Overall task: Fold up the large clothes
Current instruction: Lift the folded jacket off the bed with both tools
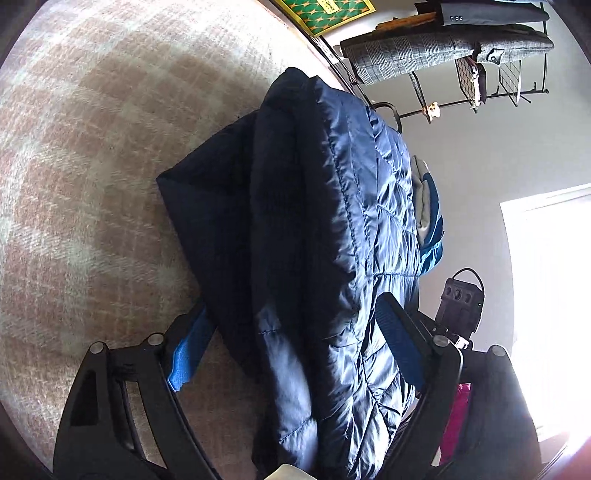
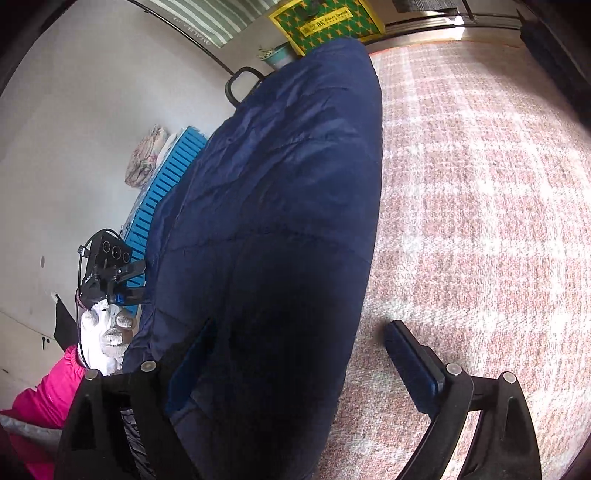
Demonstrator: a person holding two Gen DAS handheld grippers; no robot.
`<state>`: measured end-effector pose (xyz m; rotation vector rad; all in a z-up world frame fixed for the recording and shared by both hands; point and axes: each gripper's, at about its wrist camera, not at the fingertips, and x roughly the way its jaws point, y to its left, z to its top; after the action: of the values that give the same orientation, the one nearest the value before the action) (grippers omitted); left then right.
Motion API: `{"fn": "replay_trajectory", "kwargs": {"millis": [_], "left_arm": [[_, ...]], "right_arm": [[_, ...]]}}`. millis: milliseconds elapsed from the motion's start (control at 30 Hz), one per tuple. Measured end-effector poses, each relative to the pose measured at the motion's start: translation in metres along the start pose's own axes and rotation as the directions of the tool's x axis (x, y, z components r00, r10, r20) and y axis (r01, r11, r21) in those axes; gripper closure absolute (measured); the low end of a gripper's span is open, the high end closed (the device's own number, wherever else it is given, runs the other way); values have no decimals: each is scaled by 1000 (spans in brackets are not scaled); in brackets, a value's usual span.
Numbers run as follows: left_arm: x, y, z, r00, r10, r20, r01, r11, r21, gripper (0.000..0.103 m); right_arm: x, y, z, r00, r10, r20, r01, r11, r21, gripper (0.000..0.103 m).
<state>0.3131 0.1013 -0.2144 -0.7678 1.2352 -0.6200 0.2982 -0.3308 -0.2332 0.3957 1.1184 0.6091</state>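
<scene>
A large navy quilted jacket is folded into a thick bundle on the pink plaid blanket. My left gripper is open, its blue-padded fingers spread on either side of the bundle's near end. In the right wrist view the jacket fills the middle. My right gripper is open too: its left finger lies against the jacket and is partly hidden, and its right finger is over bare blanket. The other gripper shows at the jacket's far side, held by a white-gloved hand.
A clothes rack with grey jackets stands by the wall. A blue crate and a patterned bag sit behind the jacket. A green and yellow box lies at the blanket's far edge. A bright window is at right.
</scene>
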Motion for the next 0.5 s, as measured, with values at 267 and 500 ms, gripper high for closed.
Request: {"fn": "replay_trajectory", "kwargs": {"millis": [267,500], "left_arm": [[32,-43,2,983,182,27,-184,972,145,26],[31,-58,-16,958,280,69,-288,933,214,61]], "right_arm": [[21,13,5,999,54,-6,-54,999,4,22],[21,34,3,991,-115,-67,111,992,-63,49]]}}
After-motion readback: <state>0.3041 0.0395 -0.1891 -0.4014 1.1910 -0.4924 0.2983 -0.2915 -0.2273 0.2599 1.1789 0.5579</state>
